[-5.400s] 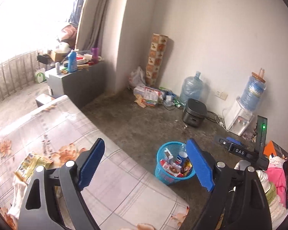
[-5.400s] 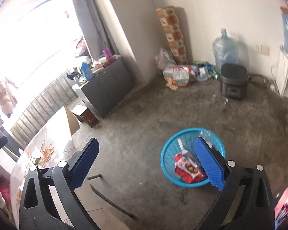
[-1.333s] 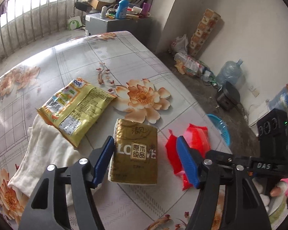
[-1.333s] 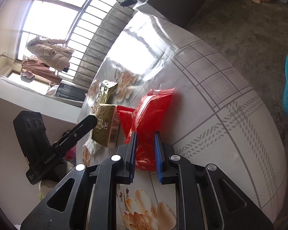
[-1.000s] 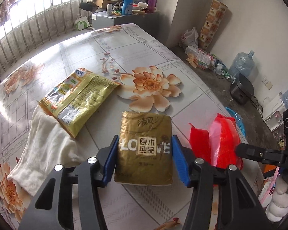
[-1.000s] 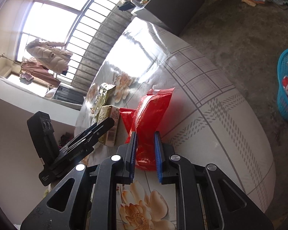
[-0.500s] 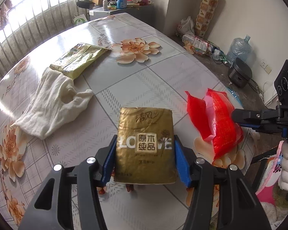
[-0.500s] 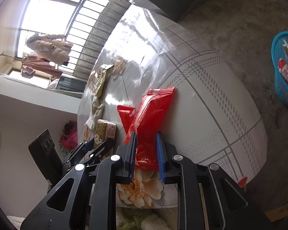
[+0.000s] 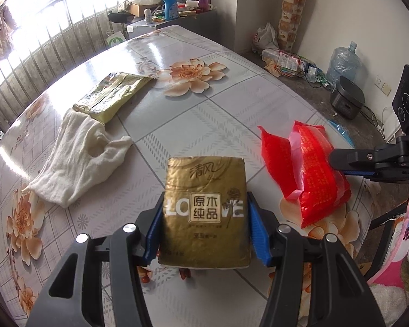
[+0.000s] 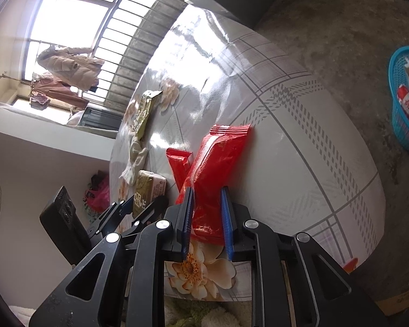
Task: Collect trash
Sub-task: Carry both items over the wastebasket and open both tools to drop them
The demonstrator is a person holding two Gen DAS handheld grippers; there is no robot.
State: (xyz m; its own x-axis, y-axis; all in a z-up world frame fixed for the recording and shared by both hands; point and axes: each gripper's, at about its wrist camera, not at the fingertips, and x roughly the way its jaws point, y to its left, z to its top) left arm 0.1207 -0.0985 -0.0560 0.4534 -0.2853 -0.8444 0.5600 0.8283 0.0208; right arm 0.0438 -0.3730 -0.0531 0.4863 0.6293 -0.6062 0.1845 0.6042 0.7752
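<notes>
A gold tissue pack point(image 9: 204, 179) hangs lifted over the flowered table point(image 9: 204, 81), with my left gripper point(image 9: 204, 204) shut on its sides. To its right a red snack wrapper point(image 9: 310, 169) is pinched at its near end by my right gripper point(image 9: 338, 163). In the right wrist view the red wrapper point(image 10: 218, 152) sticks out forward between the blue pads of the right gripper point(image 10: 207, 190), whose jaws are closing on it. The gold pack point(image 10: 147, 188) and left gripper point(image 10: 139, 209) show at lower left. A yellow snack bag point(image 9: 111, 95) lies on the table's far left.
A white cloth point(image 9: 79, 160) lies beside the yellow bag. A blue basket point(image 10: 403, 125) holding wrappers stands on the concrete floor past the table's edge. A water jug point(image 9: 343, 60), a rice cooker point(image 9: 347, 98) and floor clutter line the far wall.
My left gripper closed on the gold pack, lifted it and drew it back toward the table's near edge. The right gripper kept hold of the red wrapper.
</notes>
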